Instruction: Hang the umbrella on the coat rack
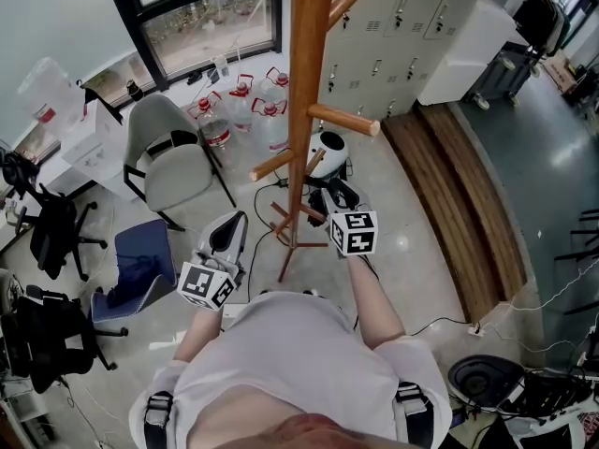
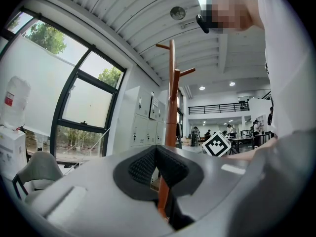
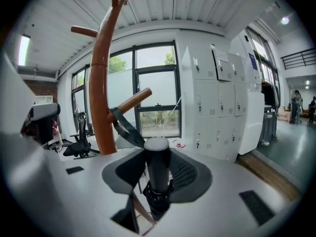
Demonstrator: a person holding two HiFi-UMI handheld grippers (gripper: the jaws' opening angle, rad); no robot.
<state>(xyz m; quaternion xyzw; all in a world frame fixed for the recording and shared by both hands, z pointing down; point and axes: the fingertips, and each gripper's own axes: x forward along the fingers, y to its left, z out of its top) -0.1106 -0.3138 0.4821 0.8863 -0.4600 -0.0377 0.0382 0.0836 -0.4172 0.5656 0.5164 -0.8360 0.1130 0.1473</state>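
The risk, I think, is that the umbrella (image 3: 157, 174) drops when let go, if its strap (image 3: 126, 127) is not fully over the peg (image 3: 134, 100) of the coat rack (image 3: 100, 98). It seems looped there, but I cannot see this clearly. The right hand-held gripper (image 3: 157, 154) clamps the umbrella handle between its pads, just beside the pole. The left hand-held gripper (image 2: 155, 152) is closed and empty.

Readable text: none in any view.
Water jug label (image 2: 9, 99), 9 o'clock in left gripper view: red, print illegible.
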